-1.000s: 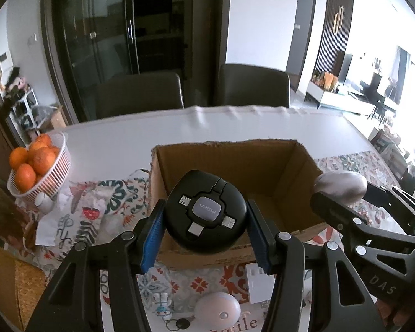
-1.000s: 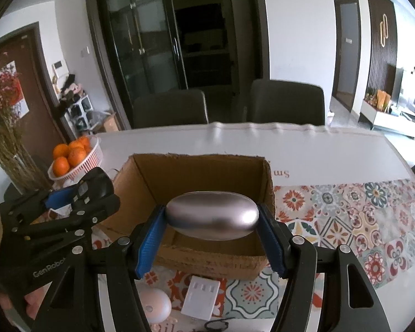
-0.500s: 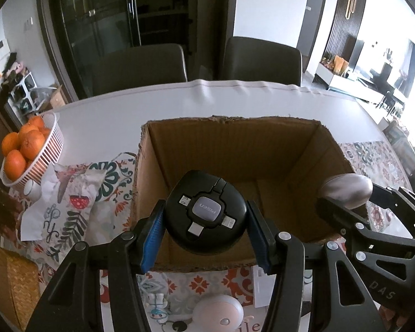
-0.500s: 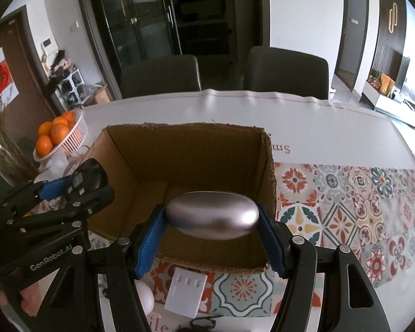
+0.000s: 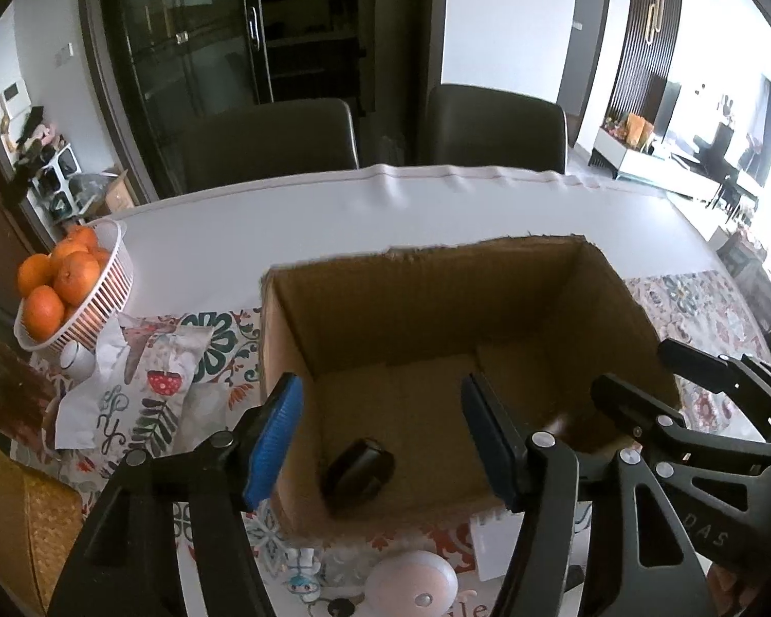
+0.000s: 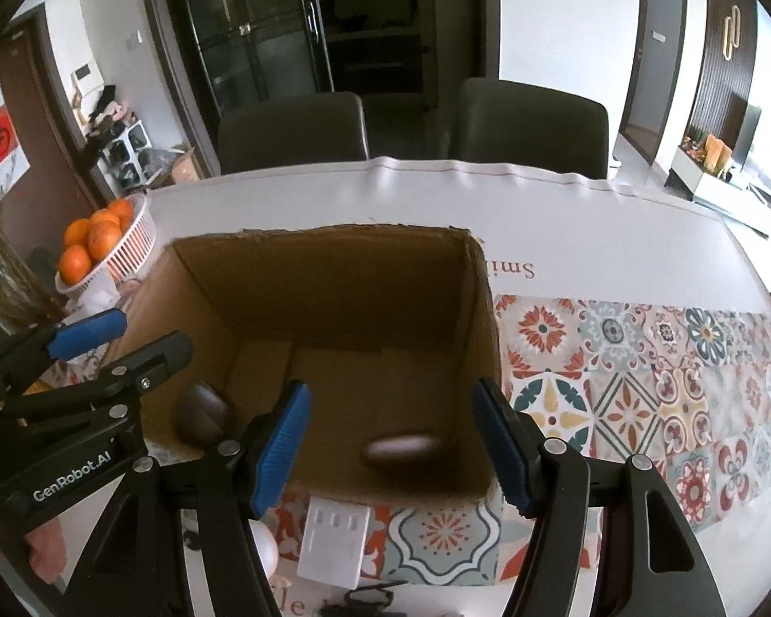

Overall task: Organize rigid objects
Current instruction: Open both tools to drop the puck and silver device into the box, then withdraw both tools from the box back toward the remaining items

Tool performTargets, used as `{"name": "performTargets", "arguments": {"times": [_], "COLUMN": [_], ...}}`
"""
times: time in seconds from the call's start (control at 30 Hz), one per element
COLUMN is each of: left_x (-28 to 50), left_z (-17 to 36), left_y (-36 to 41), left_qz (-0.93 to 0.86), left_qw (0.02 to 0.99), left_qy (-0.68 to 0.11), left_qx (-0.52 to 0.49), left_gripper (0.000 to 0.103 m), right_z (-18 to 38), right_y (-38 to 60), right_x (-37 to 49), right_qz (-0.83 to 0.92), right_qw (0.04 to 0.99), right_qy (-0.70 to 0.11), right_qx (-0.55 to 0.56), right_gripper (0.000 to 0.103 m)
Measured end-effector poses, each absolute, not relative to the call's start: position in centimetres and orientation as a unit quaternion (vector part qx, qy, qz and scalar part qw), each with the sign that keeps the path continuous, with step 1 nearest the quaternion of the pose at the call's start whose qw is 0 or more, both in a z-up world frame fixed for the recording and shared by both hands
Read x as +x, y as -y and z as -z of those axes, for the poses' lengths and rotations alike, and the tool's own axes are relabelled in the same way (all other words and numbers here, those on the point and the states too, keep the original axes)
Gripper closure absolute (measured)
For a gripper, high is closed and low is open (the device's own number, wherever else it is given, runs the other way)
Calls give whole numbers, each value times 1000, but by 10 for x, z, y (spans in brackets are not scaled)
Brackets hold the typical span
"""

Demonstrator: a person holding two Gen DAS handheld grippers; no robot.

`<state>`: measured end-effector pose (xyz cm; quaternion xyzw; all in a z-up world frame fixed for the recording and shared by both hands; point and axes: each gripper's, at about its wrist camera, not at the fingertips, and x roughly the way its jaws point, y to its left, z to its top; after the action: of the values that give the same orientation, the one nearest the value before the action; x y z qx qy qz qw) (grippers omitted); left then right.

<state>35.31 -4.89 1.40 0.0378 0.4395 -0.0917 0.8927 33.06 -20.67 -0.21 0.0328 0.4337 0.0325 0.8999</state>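
Left wrist view: the left gripper [image 5: 380,432] hangs over the cardboard box [image 5: 488,277] at frame centre; its jaws have just been opening and stand released, nothing between them. The black round device [image 5: 360,468] lies on the box floor, lower centre. I judge the drop done; lift straight up, clear of the near wall.

Right wrist view: the right gripper [image 6: 393,442] is likewise released and empty, and the silver oval object [image 6: 401,448] shows blurred inside the box, lower centre. The white adapter [image 6: 334,540] waits on the worktop [image 6: 591,236], bottom centre, probably next.
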Motion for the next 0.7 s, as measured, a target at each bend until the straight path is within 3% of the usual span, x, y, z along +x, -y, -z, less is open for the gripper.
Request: {"name": "performTargets", "arguments": {"times": [0.7], "left_x": [281], "left_z": [-43], "left_y": [38], "left_qz": [97], "left_qw": [907], "left_qy": [-408], "left_qx": [45], "left_gripper": [35], "right_z": [-35], "right_y": [197], "right_x": [257], "right_qz": [-20], "right_qw": [932], "right_qy": [-360], "right_qx": [31], "right_gripper": [37]}}
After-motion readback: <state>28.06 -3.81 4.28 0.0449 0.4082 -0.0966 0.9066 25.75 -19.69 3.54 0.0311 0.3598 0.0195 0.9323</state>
